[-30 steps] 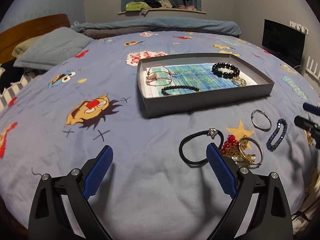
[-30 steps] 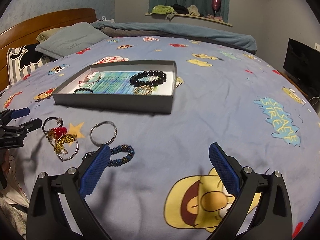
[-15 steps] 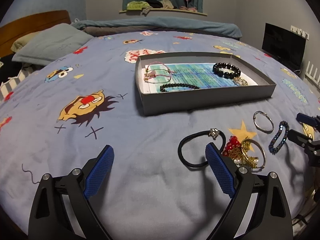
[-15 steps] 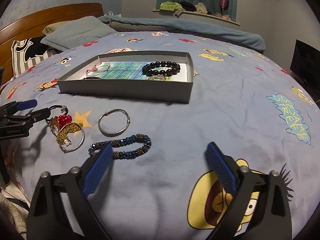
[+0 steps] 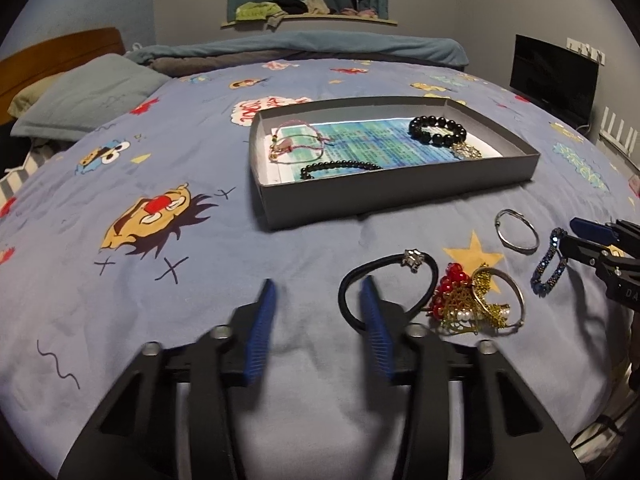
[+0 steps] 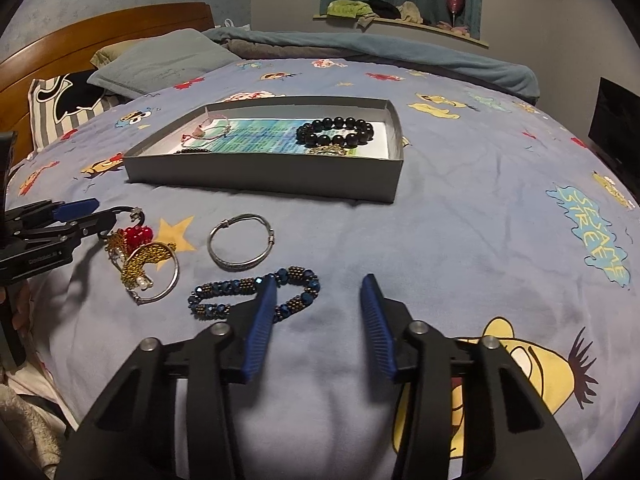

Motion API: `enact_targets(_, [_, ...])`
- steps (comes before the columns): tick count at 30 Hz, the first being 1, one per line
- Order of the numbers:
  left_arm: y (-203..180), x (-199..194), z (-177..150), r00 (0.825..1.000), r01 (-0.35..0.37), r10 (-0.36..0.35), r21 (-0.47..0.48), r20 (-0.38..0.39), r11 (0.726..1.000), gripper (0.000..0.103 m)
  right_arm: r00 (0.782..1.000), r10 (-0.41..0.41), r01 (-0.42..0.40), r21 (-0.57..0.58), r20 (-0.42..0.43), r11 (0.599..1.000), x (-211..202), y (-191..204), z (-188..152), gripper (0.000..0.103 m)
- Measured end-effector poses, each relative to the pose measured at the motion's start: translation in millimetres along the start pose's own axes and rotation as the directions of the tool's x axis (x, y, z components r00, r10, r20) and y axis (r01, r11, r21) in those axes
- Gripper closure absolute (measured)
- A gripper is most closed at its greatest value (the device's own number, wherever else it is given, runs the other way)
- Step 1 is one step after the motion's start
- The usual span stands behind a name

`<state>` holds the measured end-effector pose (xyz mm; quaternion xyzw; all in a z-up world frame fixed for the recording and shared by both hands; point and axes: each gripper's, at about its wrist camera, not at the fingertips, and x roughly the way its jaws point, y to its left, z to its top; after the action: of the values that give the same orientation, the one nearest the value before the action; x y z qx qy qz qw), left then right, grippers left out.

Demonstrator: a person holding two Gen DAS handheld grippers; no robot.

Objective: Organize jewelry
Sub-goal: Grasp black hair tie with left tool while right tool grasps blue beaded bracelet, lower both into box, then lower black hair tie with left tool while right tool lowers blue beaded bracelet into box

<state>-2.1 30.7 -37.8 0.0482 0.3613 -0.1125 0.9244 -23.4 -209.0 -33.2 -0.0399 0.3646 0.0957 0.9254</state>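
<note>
A grey box (image 5: pixel 400 190) (image 6: pixel 264 178) on the bed holds a black bead bracelet (image 5: pixel 438 130), a thin black one (image 5: pixel 340 168) and a pink cord bracelet (image 5: pixel 296 142). Loose on the bedspread lie a black hair tie (image 5: pixel 388 288), a red and gold jewelry pile (image 5: pixel 472 304) (image 6: pixel 140 252), a silver bangle (image 5: pixel 518 232) (image 6: pixel 242 248) and a blue bead bracelet (image 5: pixel 550 268) (image 6: pixel 256 294). My left gripper (image 5: pixel 318 292) is partly open, its right finger over the hair tie's left side. My right gripper (image 6: pixel 320 284) is partly open, its left finger over the blue bracelet.
Pillows (image 6: pixel 160 60) and a wooden headboard (image 6: pixel 100 36) are at the far left. A folded blanket (image 5: pixel 320 50) lies across the far side. A black screen (image 5: pixel 554 76) stands by the right wall. The bed's edge is near my grippers.
Both grippers have narrowed from wide open to partly open. The left moved onto the hair tie. The right moved left and forward onto the blue bracelet.
</note>
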Motion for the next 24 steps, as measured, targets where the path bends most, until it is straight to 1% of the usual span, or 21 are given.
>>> enact_targets(2, [-1.0,-0.9,0.3,1.000,0.010,-0.010,0.010,0.001,1.000,0.069,1.000,0.017,-0.017,0.005,-0.007,1.000,0.4,-0.1,0.3,0.068])
enact_targets(3, [-2.0,0.0,0.3,1.000,0.016,-0.016,0.014,-0.002,1.000,0.069,1.000,0.024,-0.024,0.008,-0.010,1.000,0.9,-0.4,0.3,0.068])
enact_targets(7, [-7.2,7.9,-1.8,0.999,0.018,-0.017,0.034,-0.027,0.999,0.070,0.999,0.041,-0.041,0.023,-0.026,0.999,5.5,-1.0,0.1,0.069])
enact_targets(10, [-5.5,15.6,-2.5,0.999,0.032,-0.031,0.020,-0.044,0.999,0.070,0.998,0.052,-0.051,0.034,-0.035,0.998,9.4,-1.5,-0.6,0.069])
enact_targets(14, [-4.1,22.2,-2.6,0.998,0.040,-0.040,0.010,-0.047,0.999,0.070,0.998,0.056,-0.055,0.036,-0.041,0.998,12.7,-0.1,-1.7,0.075])
enact_targets(18, [-5.9,22.0,-4.3,0.999,0.030,-0.029,0.023,-0.035,0.999,0.071,0.998,0.058,-0.057,0.029,-0.040,0.998,12.8,1.0,-4.1,0.080])
enact_targets(20, [-6.3,20.0,-4.0,0.999,0.029,-0.028,0.026,-0.028,0.999,0.080,0.998,0.056,-0.055,0.030,-0.039,0.998,12.2,0.4,-4.3,0.086])
enact_targets(21, [-6.0,18.4,-4.0,0.999,0.028,-0.027,0.028,-0.024,0.999,0.082,0.998,0.059,-0.058,0.033,-0.038,0.998,11.5,-0.5,-4.4,0.087])
enact_targets(22, [-5.8,17.2,-4.0,0.999,0.027,-0.027,0.030,-0.022,0.999,0.087,0.998,0.059,-0.058,0.036,-0.037,0.998,11.3,-1.2,-4.4,0.091])
enact_targets(23, [-5.7,15.9,-4.1,0.999,0.028,-0.028,0.032,-0.020,0.999,0.092,0.998,0.058,-0.056,0.036,-0.037,0.998,11.1,-1.7,-4.3,0.092])
enact_targets(24, [-5.5,13.8,-3.7,1.000,0.025,-0.024,0.034,-0.014,0.999,0.093,0.998,0.060,-0.058,0.036,-0.036,0.998,10.5,-2.0,-4.1,0.092])
